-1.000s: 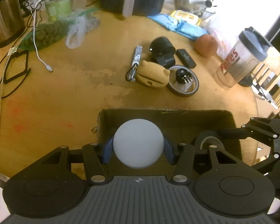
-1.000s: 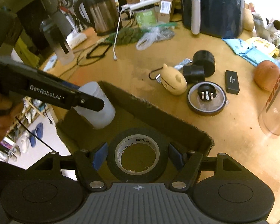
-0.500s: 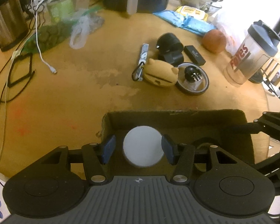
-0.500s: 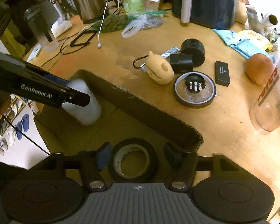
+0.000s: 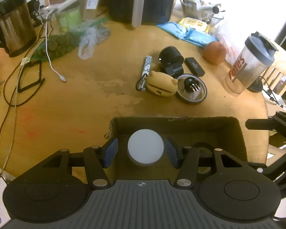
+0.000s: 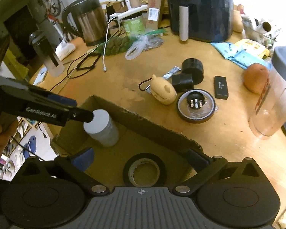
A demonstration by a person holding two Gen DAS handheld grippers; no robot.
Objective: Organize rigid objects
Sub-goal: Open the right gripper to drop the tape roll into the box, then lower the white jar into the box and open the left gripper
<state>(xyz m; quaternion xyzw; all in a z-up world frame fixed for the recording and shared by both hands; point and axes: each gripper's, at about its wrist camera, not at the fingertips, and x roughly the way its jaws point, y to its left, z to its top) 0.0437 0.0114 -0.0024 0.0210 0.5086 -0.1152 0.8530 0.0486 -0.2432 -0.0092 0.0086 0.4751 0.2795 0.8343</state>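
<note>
Low in both frames, the right gripper [image 6: 141, 161] is opening, jaws wide and clear of the black tape roll [image 6: 144, 171] lying in the cardboard box [image 6: 162, 131], and the left gripper [image 5: 142, 152], half-open, flanks without touching the white jar [image 5: 145, 148] there, both seemingly dropped off for tidying.

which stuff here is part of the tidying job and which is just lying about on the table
Part of the job:
- cardboard box
- white jar, in the box
- black tape roll, in the box
- tan case, black cylinder, small black box, plug inside a ring, not yet boxed

Just lying about:
- kettle
- air fryer
- shaker bottle
- orange fruit
- white cable
</note>
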